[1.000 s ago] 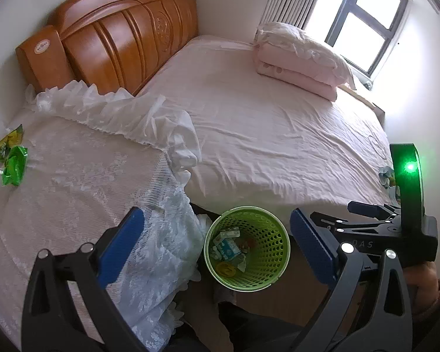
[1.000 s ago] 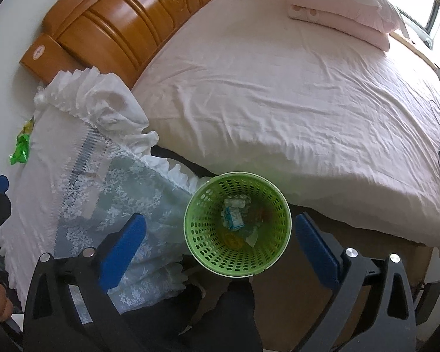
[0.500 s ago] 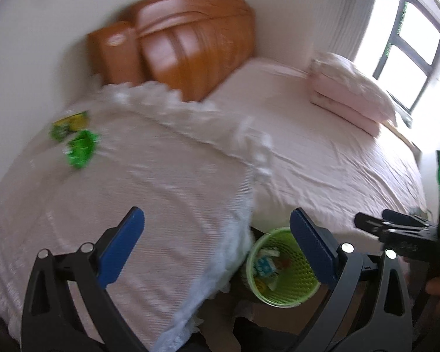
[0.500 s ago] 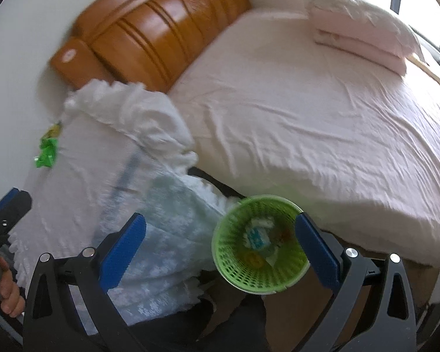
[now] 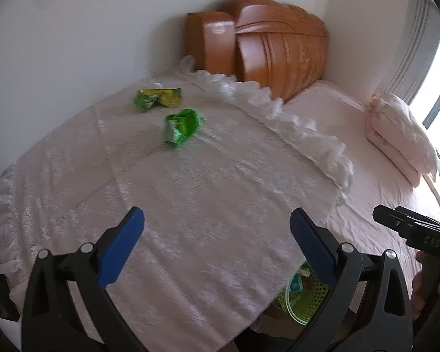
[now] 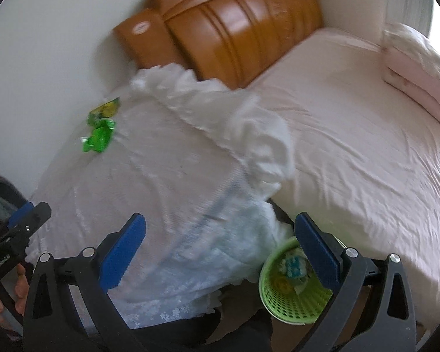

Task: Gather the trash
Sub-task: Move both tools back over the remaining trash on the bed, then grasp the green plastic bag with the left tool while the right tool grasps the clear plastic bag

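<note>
Swung left since a second earlier: left gripper (image 5: 217,231) spread wide and empty, now facing the lace-covered table (image 5: 220,193) rather than the green basket (image 6: 290,290). Right gripper (image 6: 220,234) likewise agape, shifted left. Two green wrappers (image 5: 180,126) (image 5: 157,98) lay near the table's far edge, basket below its corner.

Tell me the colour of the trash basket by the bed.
Lime green basket; the right wrist view shows it best.
</note>
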Action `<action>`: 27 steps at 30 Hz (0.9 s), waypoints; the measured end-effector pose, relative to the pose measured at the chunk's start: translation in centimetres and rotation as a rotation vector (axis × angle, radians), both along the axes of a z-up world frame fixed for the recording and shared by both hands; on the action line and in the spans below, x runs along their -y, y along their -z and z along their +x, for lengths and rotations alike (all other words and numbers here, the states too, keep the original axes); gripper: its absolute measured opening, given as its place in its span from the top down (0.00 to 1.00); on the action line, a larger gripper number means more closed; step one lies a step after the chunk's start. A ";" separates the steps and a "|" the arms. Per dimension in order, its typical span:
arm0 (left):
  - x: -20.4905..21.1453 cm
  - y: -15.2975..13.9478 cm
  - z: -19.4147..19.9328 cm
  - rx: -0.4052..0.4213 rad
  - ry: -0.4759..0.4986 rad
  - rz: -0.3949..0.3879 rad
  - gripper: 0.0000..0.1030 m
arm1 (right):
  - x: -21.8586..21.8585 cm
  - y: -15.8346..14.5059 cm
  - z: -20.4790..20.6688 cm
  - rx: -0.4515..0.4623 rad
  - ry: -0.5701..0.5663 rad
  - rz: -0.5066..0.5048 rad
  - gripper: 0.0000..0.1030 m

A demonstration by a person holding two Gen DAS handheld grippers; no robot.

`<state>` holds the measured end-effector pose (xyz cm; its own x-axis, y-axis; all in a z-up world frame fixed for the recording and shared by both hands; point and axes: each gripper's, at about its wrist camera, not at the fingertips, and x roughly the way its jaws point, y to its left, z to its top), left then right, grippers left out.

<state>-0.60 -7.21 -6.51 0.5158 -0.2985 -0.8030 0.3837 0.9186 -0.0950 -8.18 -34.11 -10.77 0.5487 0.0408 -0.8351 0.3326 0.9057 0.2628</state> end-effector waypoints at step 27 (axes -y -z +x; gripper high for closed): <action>4.4 8.5 18.4 -0.083 0.028 0.082 0.12 | -0.9 2.4 15.4 -0.058 -0.078 -0.007 0.02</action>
